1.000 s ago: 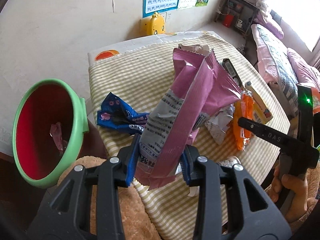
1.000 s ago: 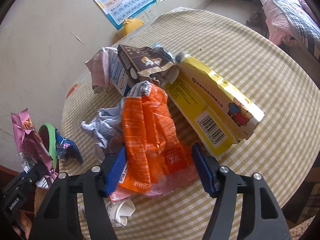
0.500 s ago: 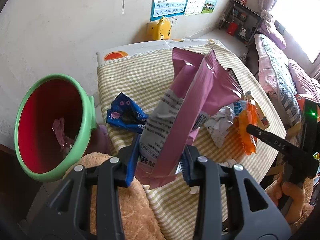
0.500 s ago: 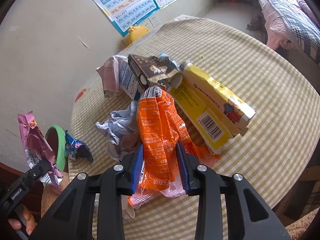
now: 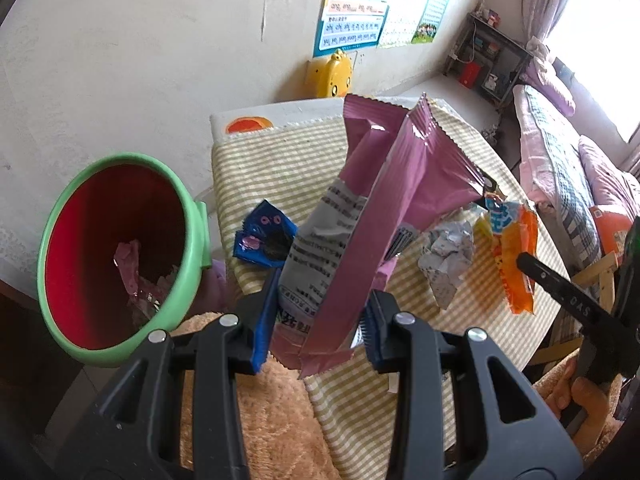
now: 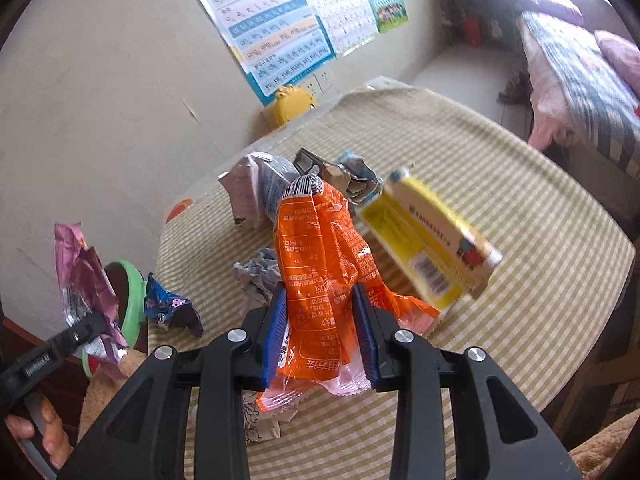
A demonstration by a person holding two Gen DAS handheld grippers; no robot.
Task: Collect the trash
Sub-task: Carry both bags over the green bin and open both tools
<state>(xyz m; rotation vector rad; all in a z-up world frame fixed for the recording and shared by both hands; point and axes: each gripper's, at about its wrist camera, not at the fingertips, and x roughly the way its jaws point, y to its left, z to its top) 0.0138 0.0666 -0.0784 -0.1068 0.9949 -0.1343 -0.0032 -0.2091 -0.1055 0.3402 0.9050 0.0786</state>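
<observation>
- The left tongs (image 5: 318,322) were closed on the lower end of a pink wrapper (image 5: 384,216); the wrapper stood almost upright, its long axis running up and a little right in the left wrist frame.
- The bin (image 5: 120,256), green rim and red inside, was at the left of that frame, just beside the left tongs and below the counter (image 5: 280,168) edge, with some wrappers already in it.
- The right tongs (image 6: 320,334) had just been closing and now pinched an orange bag (image 6: 320,260), which rose steeply between the blue pads, its long axis up toward the frame centre.
- In the right wrist frame the bin (image 6: 134,280) was far at the left edge, so I judge the left hand was nearer to it and should drop first.
- A blue wrapper (image 5: 264,236), a paper ball (image 5: 448,252) and a yellow box (image 6: 432,244) lay on the counter, not yet collected.
</observation>
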